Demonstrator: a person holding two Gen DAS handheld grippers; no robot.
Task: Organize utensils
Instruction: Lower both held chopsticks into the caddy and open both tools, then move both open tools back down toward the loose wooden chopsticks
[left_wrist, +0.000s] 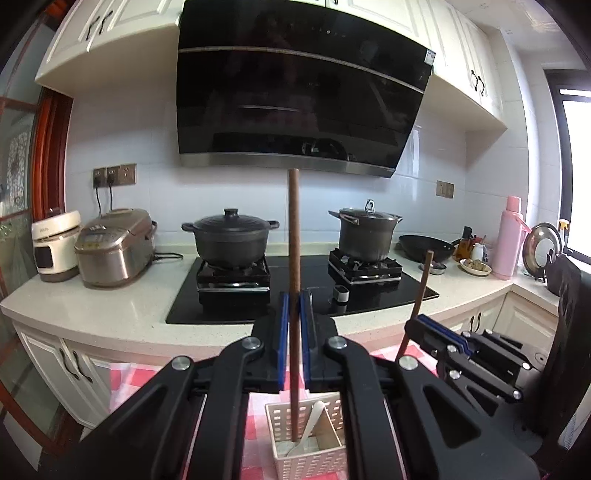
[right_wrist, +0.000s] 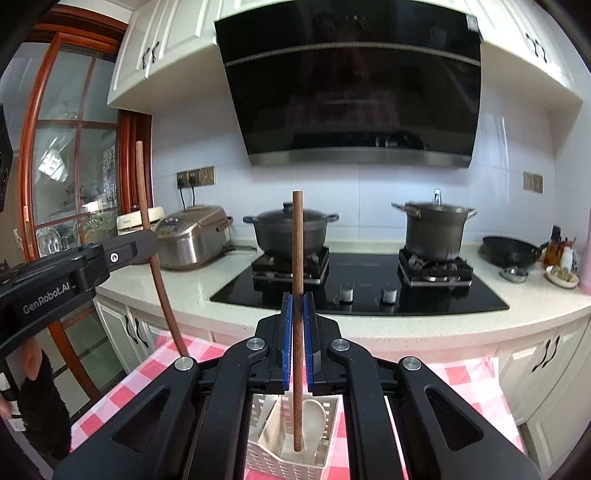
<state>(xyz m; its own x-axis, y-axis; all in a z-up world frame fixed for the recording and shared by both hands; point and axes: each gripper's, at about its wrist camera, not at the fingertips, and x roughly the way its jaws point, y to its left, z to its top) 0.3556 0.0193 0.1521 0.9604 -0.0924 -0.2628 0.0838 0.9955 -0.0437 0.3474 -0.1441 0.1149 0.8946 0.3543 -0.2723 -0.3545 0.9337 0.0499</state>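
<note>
My left gripper (left_wrist: 294, 294) is shut on a brown wooden chopstick (left_wrist: 294, 229) that stands upright between its blue pads. To its right my right gripper (left_wrist: 419, 323) is shut on a second chopstick (left_wrist: 423, 280), which leans slightly. In the right wrist view that gripper (right_wrist: 298, 296) clamps its chopstick (right_wrist: 297, 240) upright, and the left gripper (right_wrist: 152, 240) with its chopstick (right_wrist: 147, 206) shows at the left. Below both sits a white slotted utensil basket (left_wrist: 277, 421) (right_wrist: 258, 456) holding a white spoon (left_wrist: 312, 424) (right_wrist: 314, 410). Each chopstick's lower end hangs over the basket's opening.
The basket stands on a red-and-white checked cloth (right_wrist: 122, 387). Beyond is a counter with a black hob (left_wrist: 184, 306), two pots (left_wrist: 231, 236) (left_wrist: 365, 232), two rice cookers (left_wrist: 114, 247), a wok (left_wrist: 424, 245) and a pink flask (left_wrist: 511, 240). A range hood (left_wrist: 295, 92) hangs overhead.
</note>
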